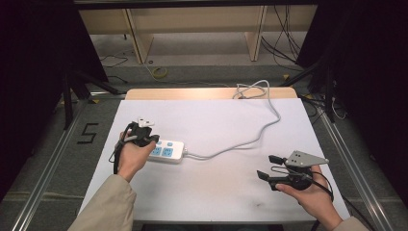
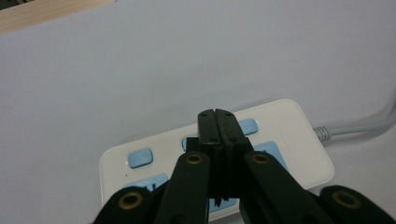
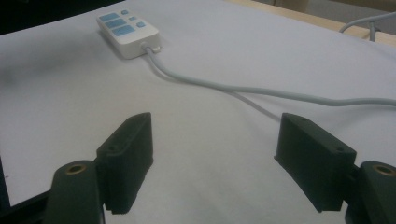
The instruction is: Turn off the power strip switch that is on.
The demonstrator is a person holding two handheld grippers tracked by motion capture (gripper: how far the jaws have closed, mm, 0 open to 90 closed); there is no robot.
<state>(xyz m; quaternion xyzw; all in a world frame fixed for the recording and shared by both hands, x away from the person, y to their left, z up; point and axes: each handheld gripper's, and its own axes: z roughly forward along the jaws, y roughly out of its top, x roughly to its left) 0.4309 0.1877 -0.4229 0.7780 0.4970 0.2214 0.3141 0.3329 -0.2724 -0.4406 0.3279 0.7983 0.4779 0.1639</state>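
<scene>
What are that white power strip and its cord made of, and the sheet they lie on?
The power strip looks like smooth, slightly glossy white plastic with rounded corners and pale blue buttons. Its cord seems rubbery grey-white, since it bends in soft curves. The sheet looks like matt white paper or thin board, though which is hard to tell.

White sheet (image 1: 216, 192) covers wooden table (image 1: 192, 93); shelving (image 1: 192, 29) behind

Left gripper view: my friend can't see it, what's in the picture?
The left gripper, its two black jaws pressed shut, hangs over a white power strip with blue sockets and switches. The strip lies on a white table cover, its grey cord running off right.
</scene>
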